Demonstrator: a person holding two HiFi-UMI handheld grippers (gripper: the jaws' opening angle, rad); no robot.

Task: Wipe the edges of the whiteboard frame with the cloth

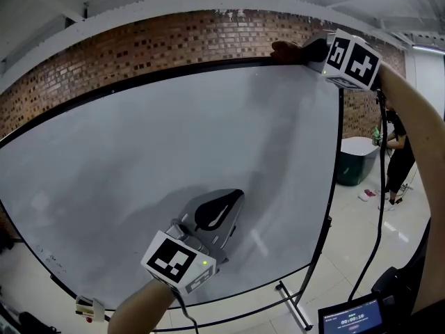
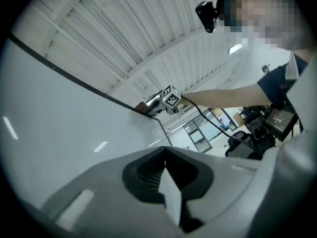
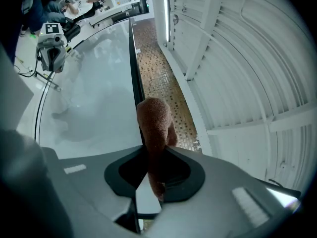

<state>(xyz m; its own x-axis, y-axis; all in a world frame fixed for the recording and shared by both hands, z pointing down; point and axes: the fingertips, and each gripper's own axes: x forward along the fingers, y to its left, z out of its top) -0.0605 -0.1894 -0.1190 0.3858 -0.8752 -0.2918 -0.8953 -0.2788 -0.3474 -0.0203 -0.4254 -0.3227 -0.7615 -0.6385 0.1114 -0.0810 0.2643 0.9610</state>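
Rust-brown terry cloth [image 3: 154, 125] sits pinched in our right gripper [image 3: 152, 155], pressed on the top edge of the whiteboard frame [image 3: 132, 58], which runs straight ahead of the jaws (its long axis). Our left gripper [image 1: 226, 204], jaws pressed together and empty, hovers lower, before the board face [image 1: 174, 158].

Small screen [image 1: 352, 319], bottom right of head view: row of pale digits with colons, clock-like, too small to read with certainty. Lower marker cube [image 1: 177, 261], upper marker cube [image 1: 353, 61]: black-and-white square code patterns, no letters, no numbers. No other legible text in any view.
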